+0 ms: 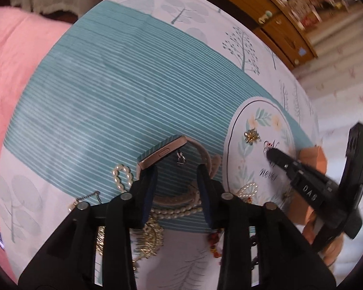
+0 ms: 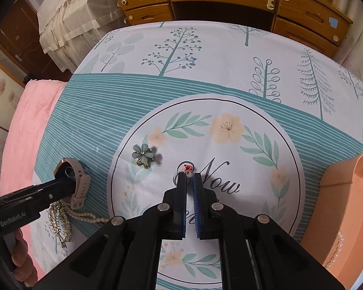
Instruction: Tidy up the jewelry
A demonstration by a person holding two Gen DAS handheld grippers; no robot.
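Right tool: fingers nearly together, pinched on silver ring with red stone, centre of tabletop medallion; left tool: spread around pink watch, at 9 o'clock; flower clip at 10 o'clock; peach box at 3 o'clock.

Left gripper jaws spread around watch strap on striped cloth. Pearl strand beside it. Right gripper tip at small ring.
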